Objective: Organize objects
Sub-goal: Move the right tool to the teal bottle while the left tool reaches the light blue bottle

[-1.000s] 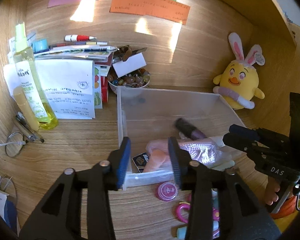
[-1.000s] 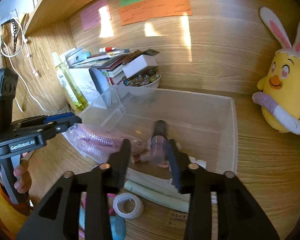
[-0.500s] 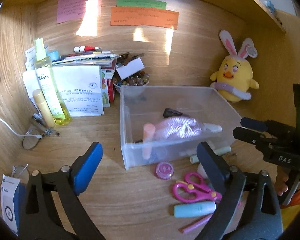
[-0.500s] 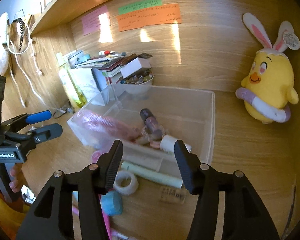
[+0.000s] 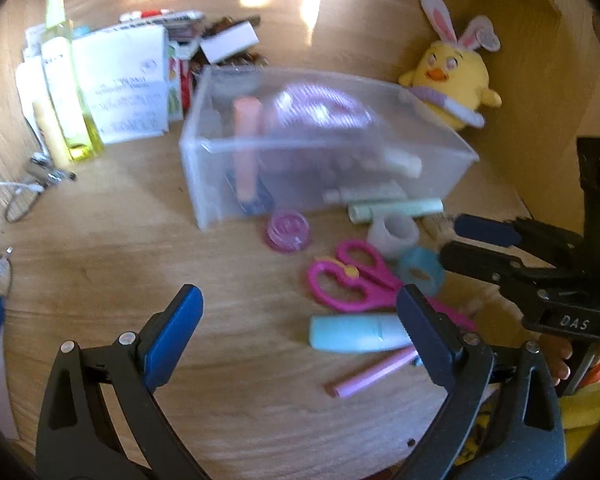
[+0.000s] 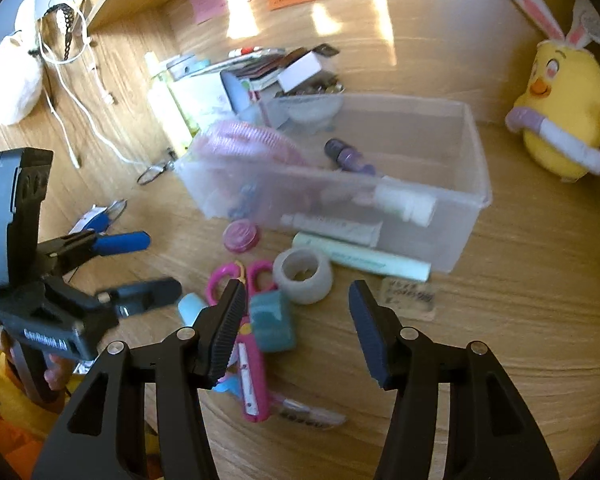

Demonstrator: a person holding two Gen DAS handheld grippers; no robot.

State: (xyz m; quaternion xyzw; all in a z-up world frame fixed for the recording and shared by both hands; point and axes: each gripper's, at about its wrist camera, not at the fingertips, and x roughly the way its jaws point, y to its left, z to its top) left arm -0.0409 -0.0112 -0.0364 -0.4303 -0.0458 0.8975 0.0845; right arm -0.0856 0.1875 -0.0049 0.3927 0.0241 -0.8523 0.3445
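Clear plastic bin (image 5: 324, 148) on a wooden table (image 5: 112, 256), partly filled: a pink pouch (image 5: 320, 108), an orange tube (image 5: 246, 140), a purple bottle (image 6: 346, 156) and a white tube (image 6: 404, 202) already lie inside. Still loose on the table at the bin's 6 o'clock are a pink jar (image 5: 288, 230), a green tube (image 5: 396, 208), a tape roll (image 6: 303, 276), pink scissors (image 5: 352, 276), a teal tube (image 5: 356, 334), a teal cap (image 6: 272, 320) and a pink pen (image 5: 374, 374). The left claw (image 5: 300, 332) stands wide apart and empty above the table. The right claw (image 6: 298, 328), jaws closing with nothing between them, hangs over the teal cap and tape roll. Judged from this, roughly half the sorting remains.
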